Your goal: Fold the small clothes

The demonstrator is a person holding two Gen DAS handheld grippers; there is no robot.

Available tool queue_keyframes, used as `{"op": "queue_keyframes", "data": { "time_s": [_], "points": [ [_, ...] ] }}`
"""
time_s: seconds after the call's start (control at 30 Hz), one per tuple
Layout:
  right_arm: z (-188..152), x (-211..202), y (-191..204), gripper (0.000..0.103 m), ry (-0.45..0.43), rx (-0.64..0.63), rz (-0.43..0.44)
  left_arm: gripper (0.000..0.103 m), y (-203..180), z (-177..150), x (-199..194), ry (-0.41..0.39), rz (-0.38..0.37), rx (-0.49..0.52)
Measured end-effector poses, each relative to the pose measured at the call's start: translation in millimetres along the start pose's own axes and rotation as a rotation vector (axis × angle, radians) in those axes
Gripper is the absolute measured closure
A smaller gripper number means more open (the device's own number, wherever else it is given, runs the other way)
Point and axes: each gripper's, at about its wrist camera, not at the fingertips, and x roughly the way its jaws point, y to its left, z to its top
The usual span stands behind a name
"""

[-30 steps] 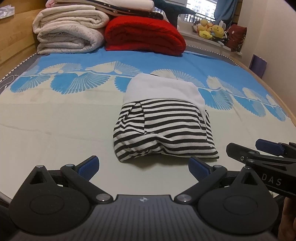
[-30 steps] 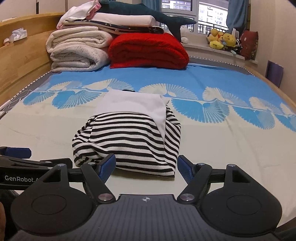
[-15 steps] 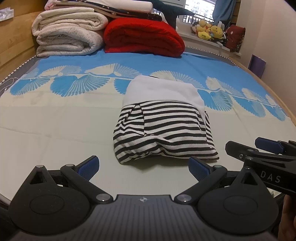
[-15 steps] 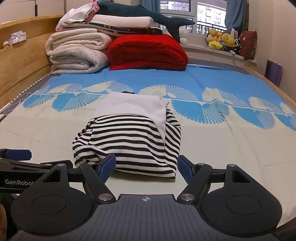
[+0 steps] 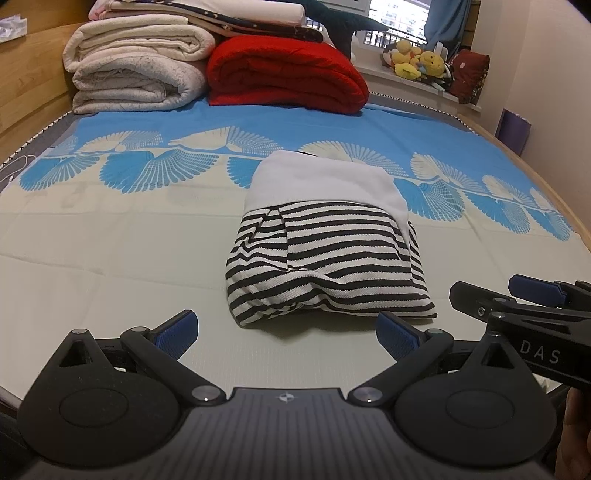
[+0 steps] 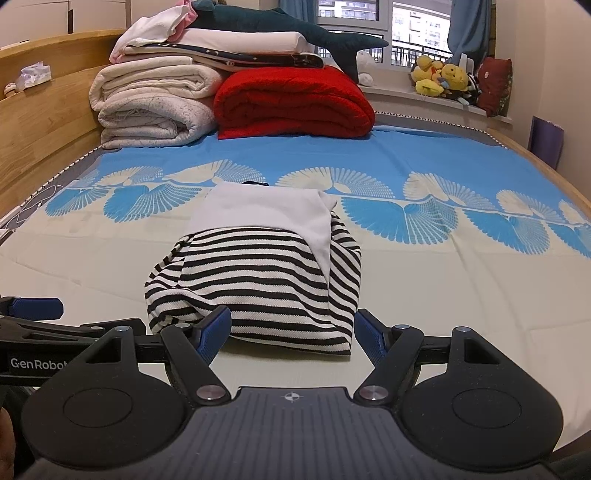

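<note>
A folded striped garment (image 5: pixel 325 266), black-and-white with a plain white panel laid over its far half, is located at the centre of both views, resting on a bed sheet (image 5: pixel 110 258) that is pale in the lower frame and blue with white fan motifs in the middle band. The left gripper (image 5: pixel 287 328) is seen at the lower edge of the left wrist view, its blue-padded fingers spread wide with nothing held, just short of the garment's near edge. The right gripper (image 6: pixel 292 328) is presented at the lower centre of the right wrist view, likewise spread apart and empty; its left pad is overlapped with the garment's near left corner in the picture, though contact cannot be told. Each gripper is also glimpsed from the side in the other's view, at lower right and lower left respectively. A cream rolled quilt (image 6: pixel 155 107) is catalogued at upper left, a red folded blanket (image 6: pixel 295 103) beside it at upper centre, a dark plush shark (image 6: pixel 295 31) on top of folded linens, and yellow soft toys (image 6: pixel 443 77) on the window ledge at upper right. A wooden headboard (image 6: pixel 44 122) is noted along the left edge.
</note>
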Motion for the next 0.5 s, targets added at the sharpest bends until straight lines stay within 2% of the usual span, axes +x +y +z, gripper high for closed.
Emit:
{"op": "queue_keyframes", "data": {
  "time_s": [0.5],
  "points": [
    [0.1, 0.3, -0.2, 0.028, 0.002, 0.003, 0.0, 0.001, -0.3, 0.0, 0.1, -0.001, 0.0, 0.0]
  ]
}}
